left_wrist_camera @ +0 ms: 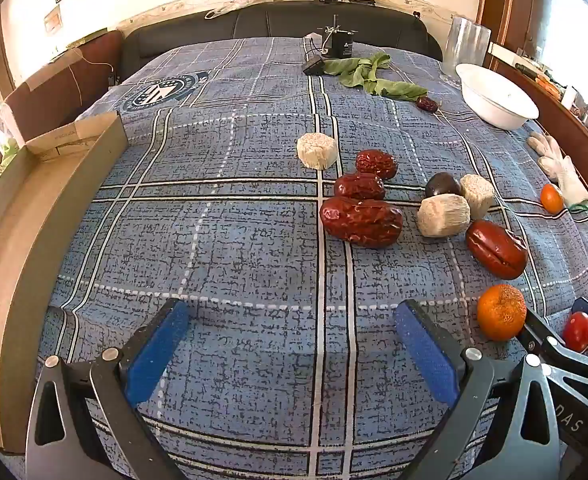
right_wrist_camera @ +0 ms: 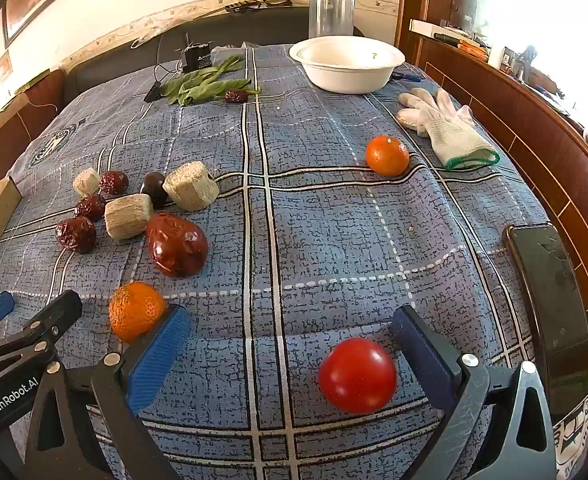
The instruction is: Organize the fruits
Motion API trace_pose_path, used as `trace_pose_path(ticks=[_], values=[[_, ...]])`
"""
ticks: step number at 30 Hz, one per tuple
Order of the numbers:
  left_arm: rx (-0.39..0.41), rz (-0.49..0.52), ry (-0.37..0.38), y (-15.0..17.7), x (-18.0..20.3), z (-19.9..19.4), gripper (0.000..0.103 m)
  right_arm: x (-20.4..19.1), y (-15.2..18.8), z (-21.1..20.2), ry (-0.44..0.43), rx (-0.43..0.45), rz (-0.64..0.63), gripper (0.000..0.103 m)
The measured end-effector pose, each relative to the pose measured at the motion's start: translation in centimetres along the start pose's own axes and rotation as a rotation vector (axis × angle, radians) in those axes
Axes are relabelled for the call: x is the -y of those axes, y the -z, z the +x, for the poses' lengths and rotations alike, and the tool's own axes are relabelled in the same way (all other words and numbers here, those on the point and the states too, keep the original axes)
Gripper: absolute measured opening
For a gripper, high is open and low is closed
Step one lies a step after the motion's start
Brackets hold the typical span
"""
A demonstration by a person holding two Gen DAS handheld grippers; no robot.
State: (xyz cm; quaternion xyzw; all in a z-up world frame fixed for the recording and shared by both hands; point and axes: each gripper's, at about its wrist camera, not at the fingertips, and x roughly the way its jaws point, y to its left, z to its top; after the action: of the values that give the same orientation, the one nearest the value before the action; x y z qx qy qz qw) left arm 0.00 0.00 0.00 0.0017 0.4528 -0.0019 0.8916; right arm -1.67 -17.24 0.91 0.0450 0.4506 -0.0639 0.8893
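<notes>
The right gripper [right_wrist_camera: 290, 340], with blue ribbed pads, is held wide apart above the blue checked cloth [right_wrist_camera: 333, 208] and nothing is gripped. A round red tomato [right_wrist_camera: 357, 375] is seen lying on the cloth between its fingers, close to the right-hand pad but not pressed by it. A bumpy orange mandarin [right_wrist_camera: 136, 316] is found just outside the left-hand pad, touching or nearly touching its tip.

The left gripper [left_wrist_camera: 292, 338] is likewise spread wide and empty, with only bare cloth between its pads. Ahead of it and slightly to the right, three wrinkled dark red dried jujubes [left_wrist_camera: 361, 221] are clustered together, with a pale cylindrical corn-cob piece [left_wrist_camera: 317, 150] beyond them. Further right, two more pale cob pieces [left_wrist_camera: 443, 215], a dark purple round fruit [left_wrist_camera: 442, 185] and a smooth glossy red jujube [left_wrist_camera: 495, 249] are grouped closely.

A second, smaller orange mandarin [right_wrist_camera: 387, 155] is seen well apart from the rest, near a white knitted glove [right_wrist_camera: 449, 130]. A white round bowl [right_wrist_camera: 347, 65] is set at the far side of the cloth, with green leaves [right_wrist_camera: 204, 86] and one small jujube [right_wrist_camera: 236, 96] to its left. A brown cardboard tray [left_wrist_camera: 34, 216] is placed along the left edge, and a black phone [right_wrist_camera: 549, 312] lies at the right edge.
</notes>
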Motion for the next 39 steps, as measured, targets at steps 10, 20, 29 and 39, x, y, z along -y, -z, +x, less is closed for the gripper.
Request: trace_pose_path(ticks=[10,20,29,39], values=[[-0.008,0.006,-0.001,-0.1,0.1,0.0,0.103,-0.1,0.0,0.0,0.000,0.000,0.000,0.103],[-0.060,0.043,0.027,-0.4,-0.1,0.2,0.103,0.0,1.0,-1.0,0.012,-0.103,0.029,0.103],[-0.016,-0.014,0.119,0.3,-2.2,-2.9,0.094,-0.2,1.9,-1.5,0.030,-0.094,0.056,0.103],[0.168,-0.029,0.010,0.3,-4.8,-9.1,0.094,-0.8,2.4,-6.2,-0.007,0.053,0.089,0.102]])
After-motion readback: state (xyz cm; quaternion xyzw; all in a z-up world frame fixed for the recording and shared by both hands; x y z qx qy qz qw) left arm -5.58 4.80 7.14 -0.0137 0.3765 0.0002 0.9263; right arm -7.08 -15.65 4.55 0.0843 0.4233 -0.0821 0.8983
